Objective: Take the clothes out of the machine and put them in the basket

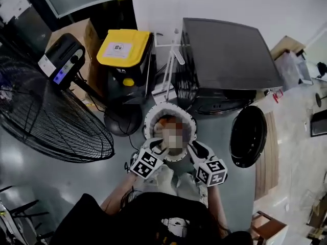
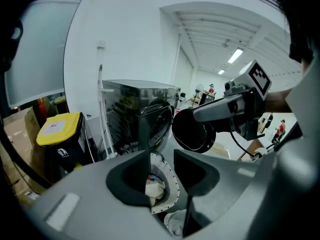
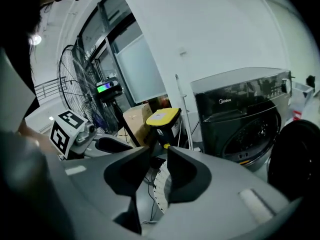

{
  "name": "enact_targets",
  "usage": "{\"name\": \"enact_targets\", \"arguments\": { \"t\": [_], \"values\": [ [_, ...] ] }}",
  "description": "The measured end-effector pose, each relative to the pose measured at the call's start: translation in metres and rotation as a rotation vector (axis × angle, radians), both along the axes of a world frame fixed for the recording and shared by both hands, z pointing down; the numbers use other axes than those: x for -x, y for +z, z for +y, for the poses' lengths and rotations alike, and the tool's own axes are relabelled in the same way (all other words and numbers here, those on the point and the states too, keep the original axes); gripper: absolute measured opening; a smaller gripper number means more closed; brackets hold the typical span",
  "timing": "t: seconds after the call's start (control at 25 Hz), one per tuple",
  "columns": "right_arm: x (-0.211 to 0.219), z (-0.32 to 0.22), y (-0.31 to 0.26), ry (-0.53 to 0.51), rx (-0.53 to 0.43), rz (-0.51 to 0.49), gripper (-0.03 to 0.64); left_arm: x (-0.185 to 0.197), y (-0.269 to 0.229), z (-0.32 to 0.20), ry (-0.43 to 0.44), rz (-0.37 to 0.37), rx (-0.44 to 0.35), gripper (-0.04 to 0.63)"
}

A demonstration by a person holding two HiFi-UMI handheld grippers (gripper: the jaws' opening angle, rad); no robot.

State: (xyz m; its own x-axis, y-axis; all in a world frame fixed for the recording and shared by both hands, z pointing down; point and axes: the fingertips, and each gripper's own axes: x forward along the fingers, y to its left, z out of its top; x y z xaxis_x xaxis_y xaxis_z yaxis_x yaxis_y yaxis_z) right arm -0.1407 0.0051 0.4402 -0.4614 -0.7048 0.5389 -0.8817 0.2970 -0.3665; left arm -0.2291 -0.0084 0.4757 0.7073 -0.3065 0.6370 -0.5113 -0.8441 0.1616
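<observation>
The black washing machine point(image 1: 225, 60) stands at the back with its round door point(image 1: 248, 136) swung open to the right. In front of it sits a white perforated basket point(image 1: 151, 117) with clothes inside, among them a white garment point(image 2: 154, 188). Both grippers hover over the basket's near rim. My left gripper point(image 1: 159, 147) is open, and between its jaws I see down into the basket point(image 2: 172, 184). A second bit of white cloth point(image 2: 175, 223) shows low by its jaws. My right gripper point(image 1: 195, 149) is open too, with only the basket rim point(image 3: 160, 184) behind the gap.
A yellow-lidded black bin point(image 1: 125, 47) stands left of the machine, with a cardboard box point(image 1: 76, 32) behind it. A large floor fan point(image 1: 46, 111) fills the left side. White poles point(image 1: 171, 60) lean between bin and machine. Cables trail on the grey floor point(image 1: 117, 177).
</observation>
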Motion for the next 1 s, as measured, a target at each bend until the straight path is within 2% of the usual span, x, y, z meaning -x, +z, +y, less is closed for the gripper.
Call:
{"name": "enact_targets", "arguments": {
  "t": [0.16,0.4,0.68,0.84,1.0],
  "values": [
    [-0.005,0.006,-0.019,-0.024,-0.037,0.013,0.1,0.0,-0.015,0.011,-0.014,0.027,-0.017,0.134],
    [-0.017,0.018,-0.049,-0.083,-0.102,-0.002,0.094,-0.002,-0.044,0.03,-0.121,0.05,-0.064,0.127],
    [-0.034,0.077,-0.076,-0.171,-0.15,-0.059,0.092,-0.019,-0.075,0.077,-0.243,0.076,-0.122,0.127],
    [-0.042,0.105,-0.082,-0.214,-0.179,-0.08,0.081,-0.026,-0.084,0.113,-0.29,0.076,-0.108,0.127],
    [-0.047,0.125,-0.092,-0.232,-0.219,-0.096,0.06,-0.028,-0.103,0.142,-0.342,0.108,-0.129,0.127]
  ]
}}
